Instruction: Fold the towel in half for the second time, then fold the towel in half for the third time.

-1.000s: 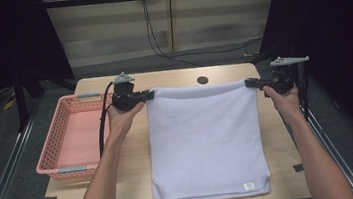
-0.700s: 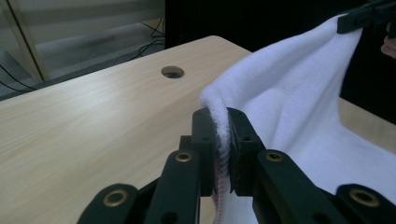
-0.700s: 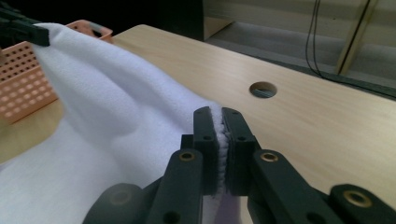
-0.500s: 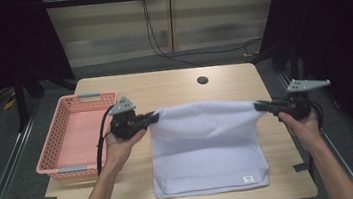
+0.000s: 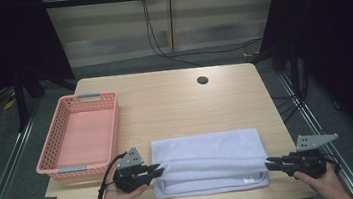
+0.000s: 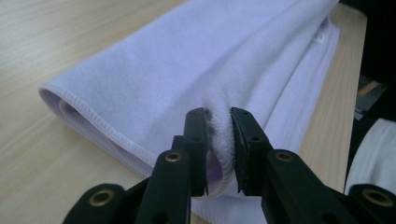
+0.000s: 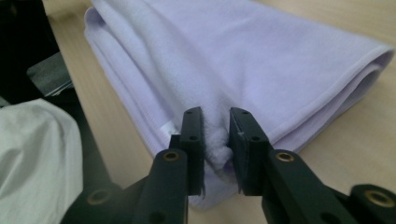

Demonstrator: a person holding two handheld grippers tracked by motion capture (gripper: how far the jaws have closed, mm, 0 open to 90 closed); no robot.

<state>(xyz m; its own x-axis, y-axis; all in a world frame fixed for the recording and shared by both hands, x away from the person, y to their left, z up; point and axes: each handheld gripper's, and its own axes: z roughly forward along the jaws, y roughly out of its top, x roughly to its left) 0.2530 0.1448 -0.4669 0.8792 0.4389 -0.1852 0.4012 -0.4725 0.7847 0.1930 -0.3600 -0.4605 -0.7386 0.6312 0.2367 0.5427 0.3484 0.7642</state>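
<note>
With the lilac towel (image 5: 209,162) folded in half at lower centre of the desk (image 5: 175,104), our left hand-held gripper (image 5: 153,171) and right hand-held gripper (image 5: 274,163), jaws just easing apart around its corners, let go, leaving further folds.

High view looks forward and down over the whole table (image 5: 180,104). Both gripper views sit low and close at opposite ends of the folded towel (image 6: 196,60), facing along it; all share the towel.
</note>
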